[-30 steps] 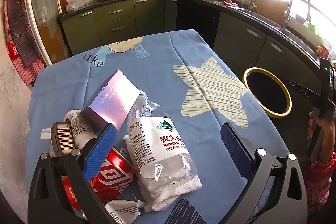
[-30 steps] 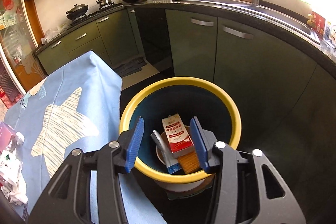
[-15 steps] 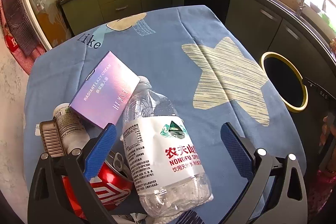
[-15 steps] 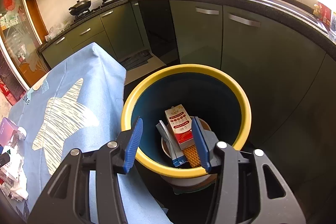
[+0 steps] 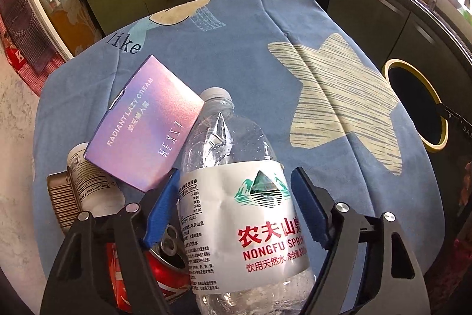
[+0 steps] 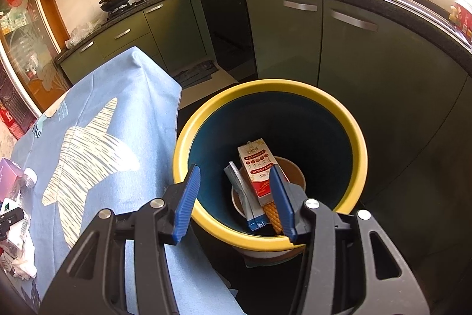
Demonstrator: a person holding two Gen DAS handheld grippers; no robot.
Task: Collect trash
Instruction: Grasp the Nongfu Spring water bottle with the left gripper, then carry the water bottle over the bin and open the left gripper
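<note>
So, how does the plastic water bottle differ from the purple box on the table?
The water bottle is clear, rounded and crumpled; the purple box is opaque, flat-sided and undented. The bottle lies between the left gripper's jaws; the box lies outside them. The box rests tilted on other trash. Both lie on the blue tablecloth.

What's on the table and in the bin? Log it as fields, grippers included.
table: blue star cloth
bottle: clear water bottle, lying between the left gripper's fingers, which have just been closing
beside it: purple box, red can, white jar
bin: yellow-rimmed, holds a carton
right gripper: open, empty, over the bin
</note>
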